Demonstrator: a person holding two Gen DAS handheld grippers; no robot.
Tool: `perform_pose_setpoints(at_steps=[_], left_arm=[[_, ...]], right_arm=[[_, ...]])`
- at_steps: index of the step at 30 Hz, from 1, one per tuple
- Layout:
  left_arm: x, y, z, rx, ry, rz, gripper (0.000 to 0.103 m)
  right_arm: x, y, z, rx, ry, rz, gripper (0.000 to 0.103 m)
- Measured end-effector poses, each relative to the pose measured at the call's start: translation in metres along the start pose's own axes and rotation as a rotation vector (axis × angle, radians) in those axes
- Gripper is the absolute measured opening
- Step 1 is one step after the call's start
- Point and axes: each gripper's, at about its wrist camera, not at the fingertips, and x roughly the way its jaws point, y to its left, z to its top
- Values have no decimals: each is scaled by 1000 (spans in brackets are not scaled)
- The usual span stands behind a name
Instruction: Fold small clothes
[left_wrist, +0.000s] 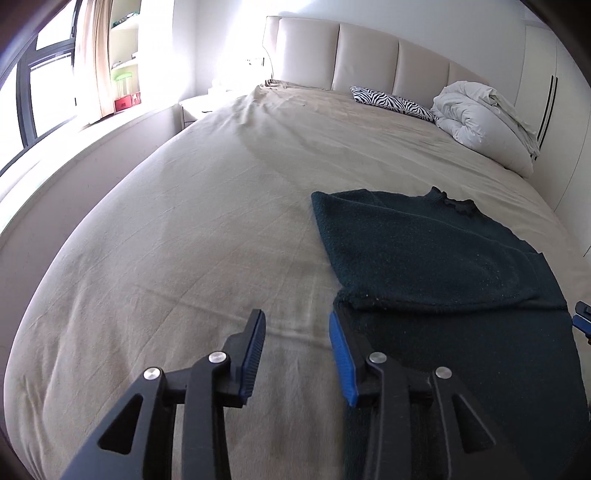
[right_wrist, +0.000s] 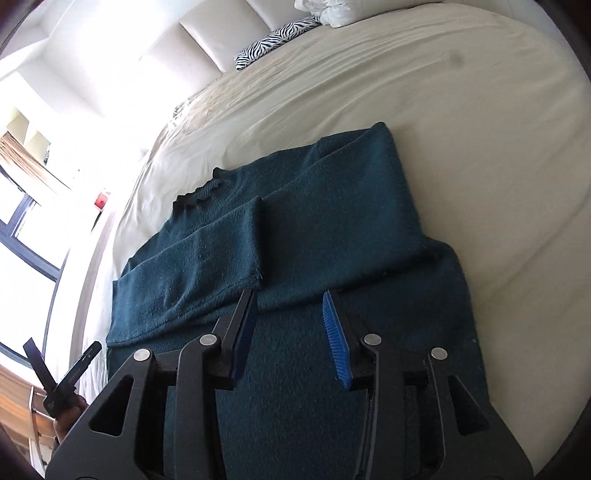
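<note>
A dark teal knitted sweater (right_wrist: 314, 229) lies flat on the bed, both sleeves folded across its chest, collar toward the headboard. It also shows in the left wrist view (left_wrist: 424, 254) at the right. My left gripper (left_wrist: 297, 325) is open and empty, just above the sheet at the sweater's left edge near the hem. My right gripper (right_wrist: 290, 306) is open and empty, hovering over the sweater's lower body, just below the folded sleeves. The left gripper also shows in the right wrist view (right_wrist: 62, 365) at the lower left.
The beige bed sheet (left_wrist: 184, 240) spreads wide to the left. A zebra-print pillow (left_wrist: 395, 101) and a white bundled duvet (left_wrist: 480, 118) lie by the padded headboard (left_wrist: 369, 55). A window and ledge (left_wrist: 48, 110) run along the left side.
</note>
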Motion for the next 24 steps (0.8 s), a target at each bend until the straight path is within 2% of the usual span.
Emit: perform_pose_setpoints(at_steps=[2,4,5,7,10,12,19,24], left_arm=[[-25,2,-18,-11,-5,-24,60],[-46,-1,-39,0,8,-57,70],[-54,-2,-49,5,20,-64,71],[-68,-5,-73,-7,58,-96,73],[-80,-5,-107,-35,134,-161,73],[-88,-5,-125,-31,160,-161,73],[-106,18,-149,-126,226,-229,74],[-104,14,-163,-118,286,-268,74]], right_arm=[[-29,-8,-15,0,-33,3,47],[-54,-13,-33,-8,-37,23,48],[-66,-15,-43,-15,-41,28,48],[-92,-21,-62,-36,-42,31,50],[-124,-30,-89,-49,-22,28,58],[-142,-39,-104,-57,-2,16,58],[-184,-80,-149,-29,97,-70,58],[-185,-113,-163,54,140,-56,58]])
